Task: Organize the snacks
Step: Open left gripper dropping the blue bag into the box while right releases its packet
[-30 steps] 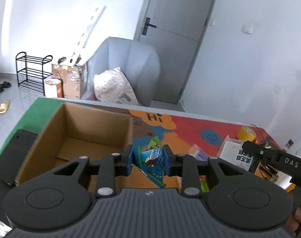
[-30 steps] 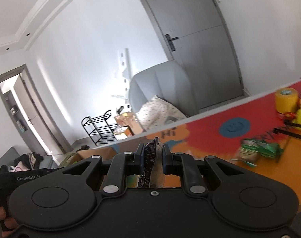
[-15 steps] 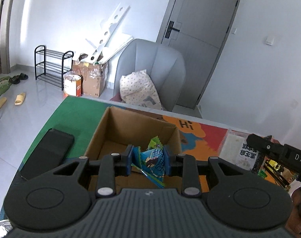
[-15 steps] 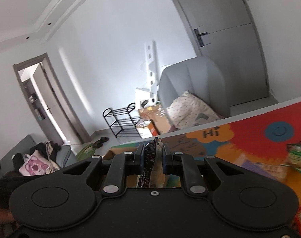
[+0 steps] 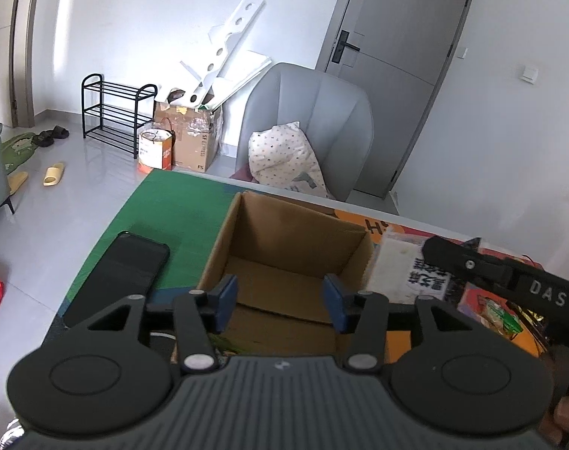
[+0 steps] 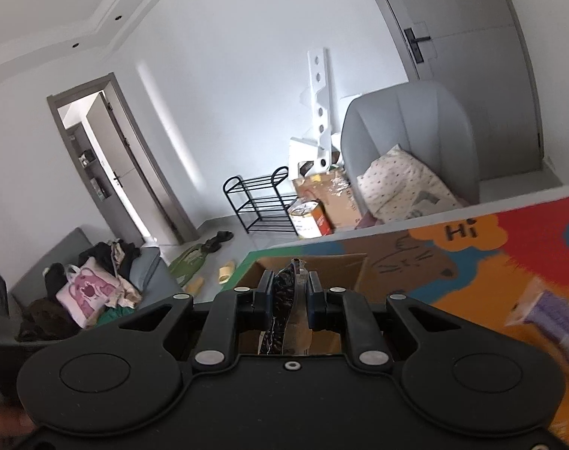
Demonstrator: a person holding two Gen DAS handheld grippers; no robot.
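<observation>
My left gripper (image 5: pixel 280 300) hangs over the open cardboard box (image 5: pixel 295 258). Its jaws are opening and nothing is between the blue pads (image 5: pixel 226 296). A sliver of a green packet (image 5: pixel 228 341) shows inside the box, below the left finger. My right gripper (image 6: pixel 290 292) is shut on a dark patterned snack packet (image 6: pixel 284 300), which stands upright between its pads. The cardboard box (image 6: pixel 333 266) lies just ahead of it. In the left wrist view the right gripper's black body (image 5: pixel 509 277) reaches in from the right, beside the box.
A black phone (image 5: pixel 123 273) lies on the green part of the mat, left of the box. A white packet with black print (image 5: pixel 404 262) and more snacks (image 5: pixel 498 311) sit right of the box. A purple packet (image 6: pixel 558 322) lies on the orange mat. A grey chair (image 5: pixel 310 120) stands behind the table.
My left gripper moved over the box, its jaws spread and the blue-green packet left them. My right gripper swung left toward the box, still gripping the dark packet.
</observation>
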